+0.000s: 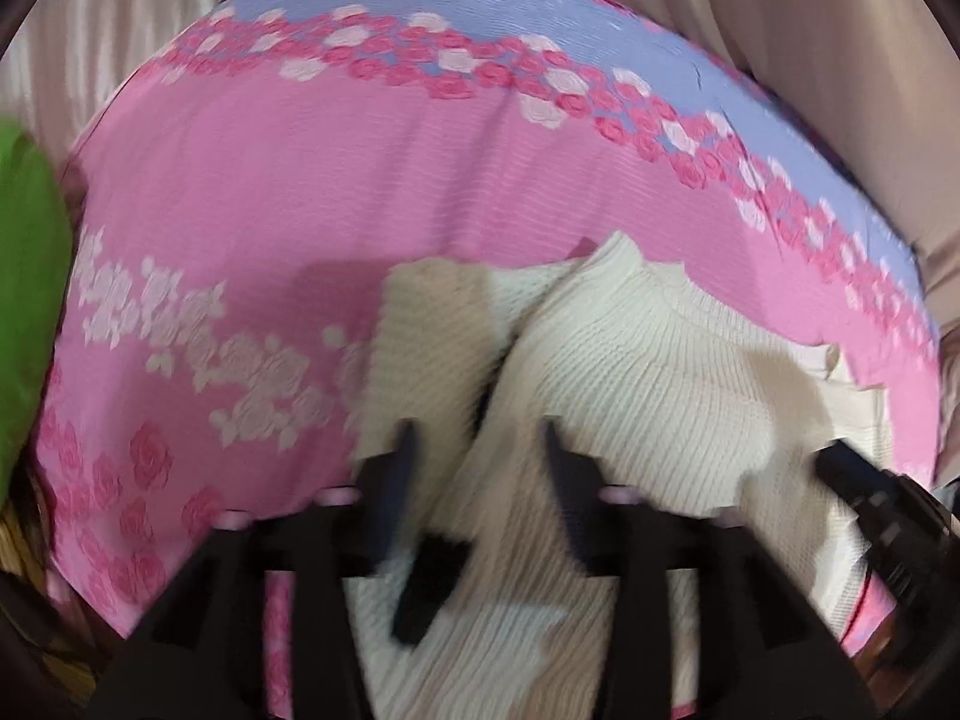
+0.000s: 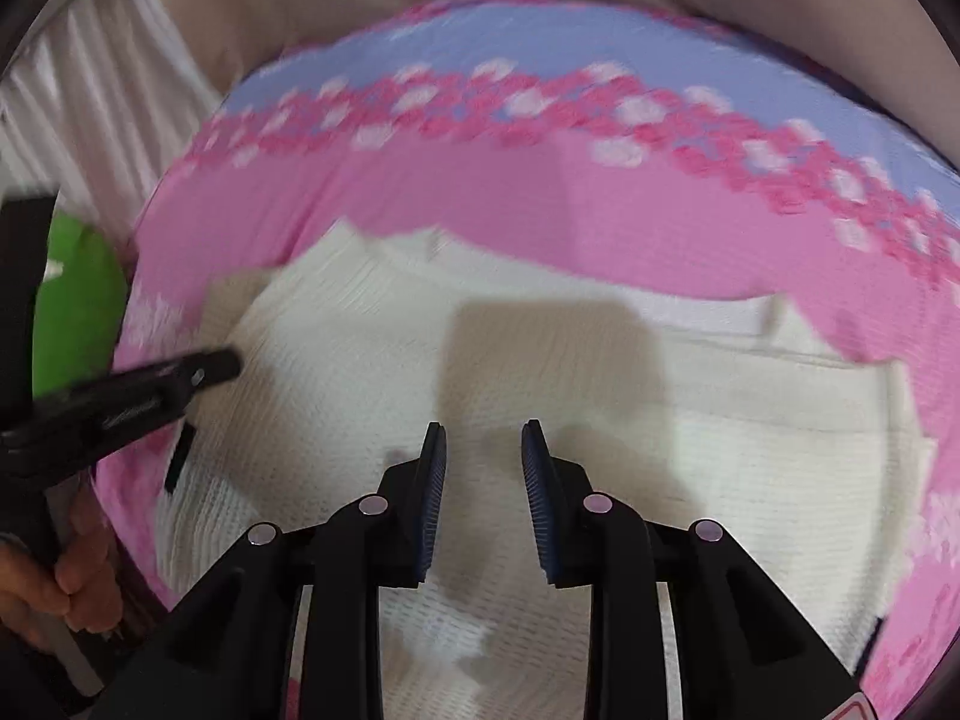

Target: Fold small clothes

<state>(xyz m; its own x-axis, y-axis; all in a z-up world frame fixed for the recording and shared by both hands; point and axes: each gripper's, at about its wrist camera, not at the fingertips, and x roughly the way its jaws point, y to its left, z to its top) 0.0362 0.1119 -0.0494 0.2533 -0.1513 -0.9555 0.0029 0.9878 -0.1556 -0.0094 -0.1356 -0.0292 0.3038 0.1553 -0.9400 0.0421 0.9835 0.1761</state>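
at far left a green cloth (image 1: pixel 27 300) sits just off the edge of the pink floral cloth (image 1: pixel 252 192) that covers the work surface. the cream knit garment (image 2: pixel 540 372) lies on it, long axis across the view, a raised fold at its left end. the left hand-held gripper (image 1: pixel 480 438) hangs over that fold, jaws apart, nothing pinched, so it looks nearer for the next fold. the right hand-held gripper (image 2: pixel 483 438) hovers over the garment's middle, jaws slightly apart, empty. bare pink cloth lies beyond the garment's far edge.
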